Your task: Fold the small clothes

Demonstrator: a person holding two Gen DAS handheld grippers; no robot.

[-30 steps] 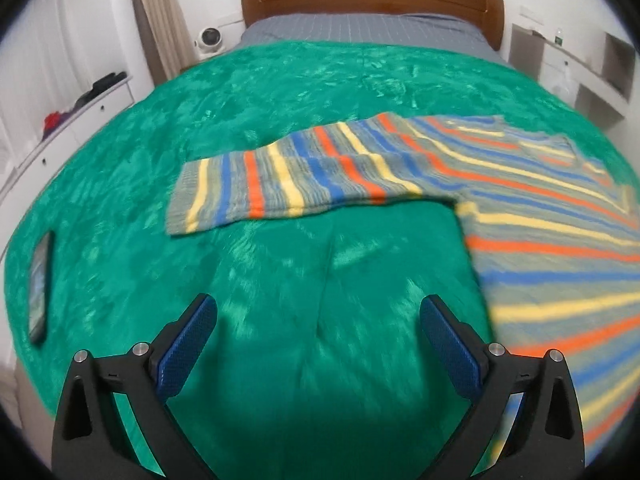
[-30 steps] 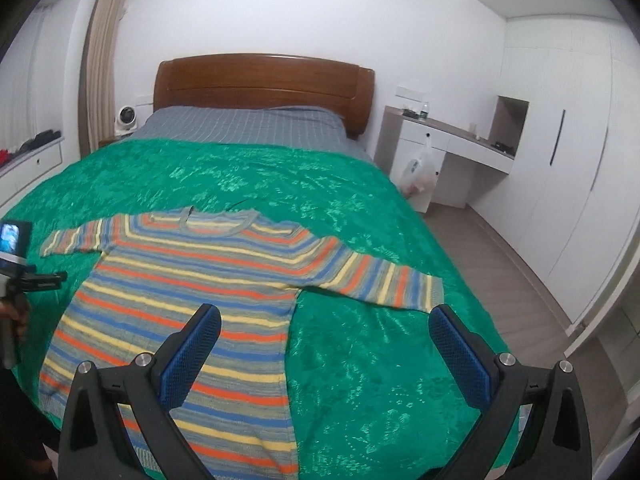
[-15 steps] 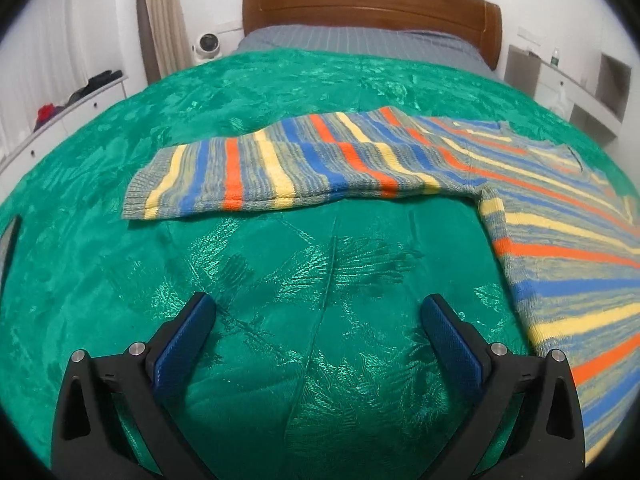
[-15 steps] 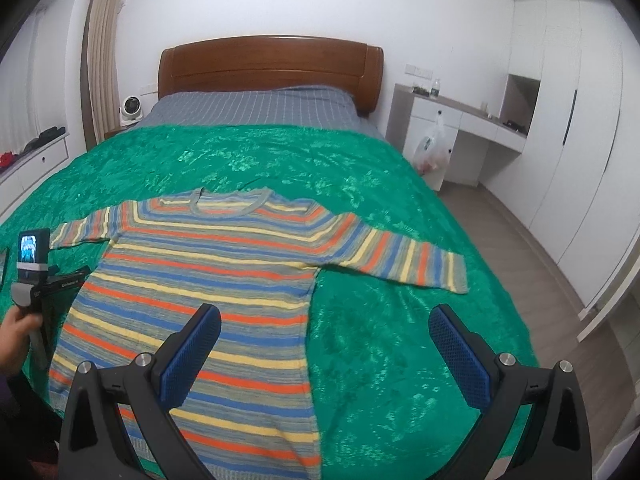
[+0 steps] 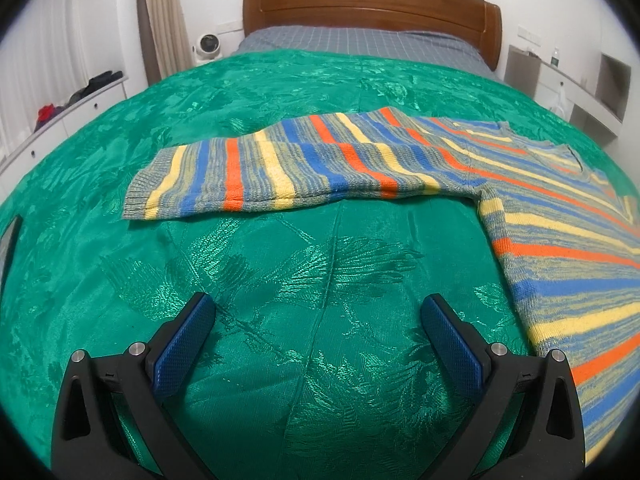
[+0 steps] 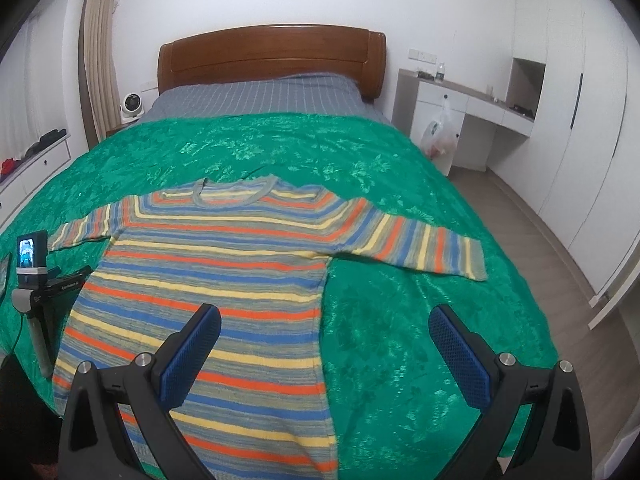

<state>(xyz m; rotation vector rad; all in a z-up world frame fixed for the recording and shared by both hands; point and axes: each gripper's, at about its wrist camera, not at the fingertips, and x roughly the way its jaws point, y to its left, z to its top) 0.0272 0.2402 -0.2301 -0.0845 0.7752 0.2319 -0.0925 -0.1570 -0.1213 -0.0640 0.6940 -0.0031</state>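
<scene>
Jaws wide, both grippers empty above flat striped sweater (image 6: 224,272)

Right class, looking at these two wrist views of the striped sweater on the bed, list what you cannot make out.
- Striped sweater: its hem is hidden behind the right hand-held gripper and cut off by the bottom edge in the right wrist view.
- Its right side is cut off by the frame edge in the left wrist view.
- Dark flat object: cut by the left edge in the left wrist view, unidentifiable.
- Items on the desk: too small.
</scene>
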